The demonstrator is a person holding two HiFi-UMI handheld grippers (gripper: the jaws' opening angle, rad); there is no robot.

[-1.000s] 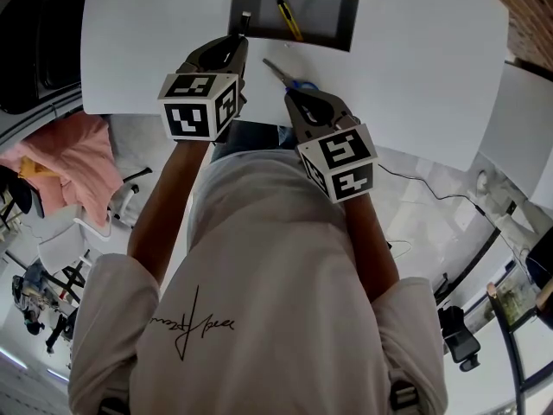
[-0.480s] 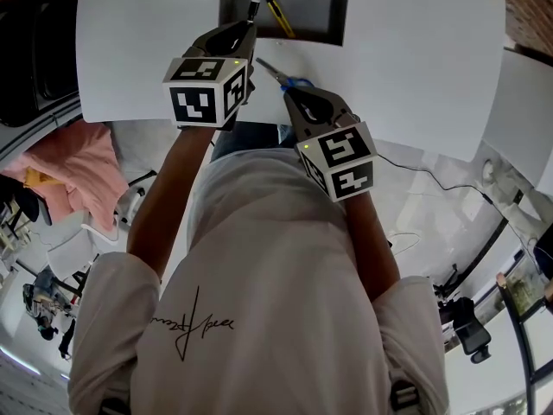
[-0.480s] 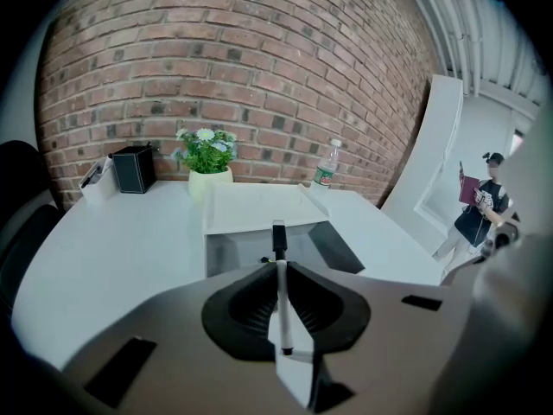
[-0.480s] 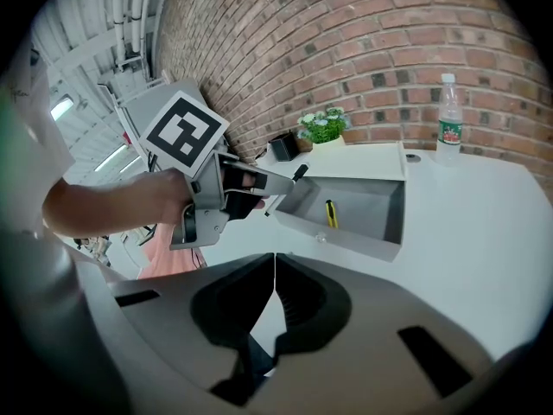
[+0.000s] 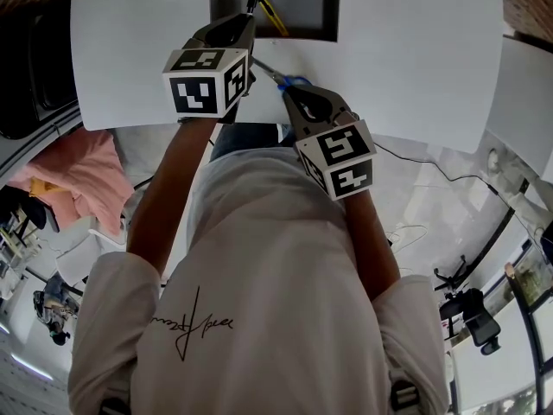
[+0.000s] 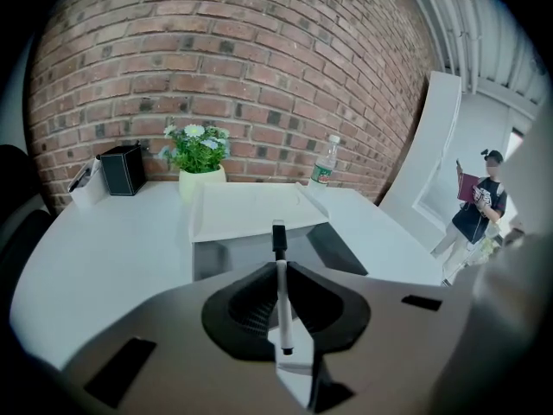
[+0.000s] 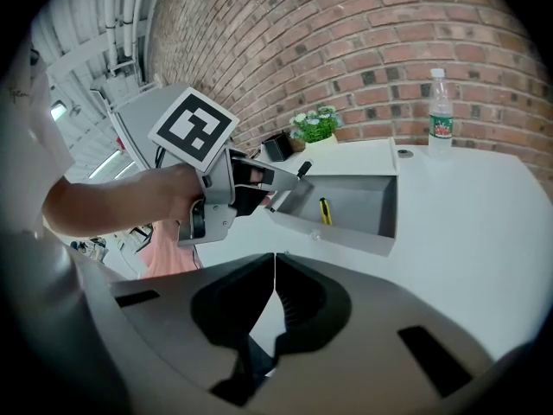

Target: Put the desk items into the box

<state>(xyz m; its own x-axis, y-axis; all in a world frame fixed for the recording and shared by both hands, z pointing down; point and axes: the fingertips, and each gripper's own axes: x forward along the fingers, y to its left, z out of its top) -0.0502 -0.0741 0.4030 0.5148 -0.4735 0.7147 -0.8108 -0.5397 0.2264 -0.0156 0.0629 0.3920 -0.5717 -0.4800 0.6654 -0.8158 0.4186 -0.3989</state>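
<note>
over the box's (image 5: 308,15) near edge, left gripper (image 6: 279,269) clamped a white pen (image 6: 281,305) (black cap forward); right gripper (image 7: 275,261) sat closed, empty.

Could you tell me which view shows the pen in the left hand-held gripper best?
The left gripper view: the white, black-capped pen lies full length between the jaws shut on it. The head view shows only its dark tip beyond the left hand-held gripper; the right gripper view likewise.
</note>
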